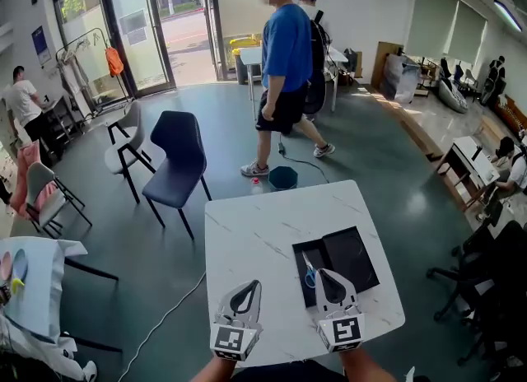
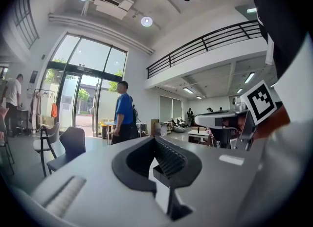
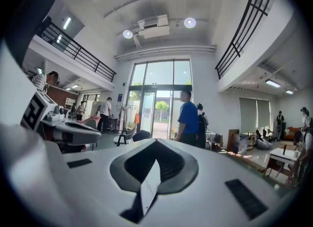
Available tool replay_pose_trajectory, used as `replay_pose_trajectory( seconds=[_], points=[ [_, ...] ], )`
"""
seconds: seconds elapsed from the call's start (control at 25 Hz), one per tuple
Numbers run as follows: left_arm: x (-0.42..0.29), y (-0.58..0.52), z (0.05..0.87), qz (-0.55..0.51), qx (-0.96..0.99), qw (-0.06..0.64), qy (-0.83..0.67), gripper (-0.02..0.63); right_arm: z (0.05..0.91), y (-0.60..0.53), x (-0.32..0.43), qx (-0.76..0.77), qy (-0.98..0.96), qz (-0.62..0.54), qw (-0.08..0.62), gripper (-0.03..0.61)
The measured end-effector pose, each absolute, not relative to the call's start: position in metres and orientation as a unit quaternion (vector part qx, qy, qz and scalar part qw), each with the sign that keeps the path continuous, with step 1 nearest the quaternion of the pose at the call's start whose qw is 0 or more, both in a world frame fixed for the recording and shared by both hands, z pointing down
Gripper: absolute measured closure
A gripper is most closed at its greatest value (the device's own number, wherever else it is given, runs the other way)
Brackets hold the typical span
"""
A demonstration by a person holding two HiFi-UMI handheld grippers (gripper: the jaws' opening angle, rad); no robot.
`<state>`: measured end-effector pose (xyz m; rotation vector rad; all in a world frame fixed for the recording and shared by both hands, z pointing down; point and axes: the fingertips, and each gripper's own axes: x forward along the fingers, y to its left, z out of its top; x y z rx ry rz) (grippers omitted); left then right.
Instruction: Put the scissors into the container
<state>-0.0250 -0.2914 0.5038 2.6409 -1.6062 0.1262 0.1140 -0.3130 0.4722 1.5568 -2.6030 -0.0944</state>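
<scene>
The scissors (image 1: pixel 309 274), with blue handles, lie in the left part of the flat black container (image 1: pixel 350 255) on the white marble table (image 1: pixel 255 240). My right gripper (image 1: pixel 324 272) is shut and holds nothing. Its tip hangs just right of the scissors, over the container's near edge. My left gripper (image 1: pixel 256 284) is shut and empty too, over bare tabletop left of the container. Both gripper views look level across the room, past shut jaws; neither shows the scissors or the container. The left gripper (image 2: pixel 155 140) sees the right one beside it, and the right gripper (image 3: pixel 155 143) sees the left one.
A person in a blue shirt (image 1: pixel 284 51) walks beyond the table's far edge. A dark blue chair (image 1: pixel 177 158) and a grey chair (image 1: pixel 128 137) stand to the far left. A round blue object (image 1: pixel 282 177) and a cable (image 1: pixel 169 310) lie on the floor.
</scene>
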Motion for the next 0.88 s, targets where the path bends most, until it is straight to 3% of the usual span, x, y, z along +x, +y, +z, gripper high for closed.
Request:
replay_pose_trajectory(
  seconds=[0.4,0.88],
  points=[
    [-0.021,-0.29,0.502,0.039,0.853,0.054,-0.517,0.606,0.481,-0.32,0.11,0.52,-0.852,-0.016,0.057,0.569],
    [-0.02,-0.292,0.515,0.058,0.869,0.021,-0.491,0.606,0.487,-0.327,0.11,0.537,-0.841,-0.016,0.06,0.569]
  ],
)
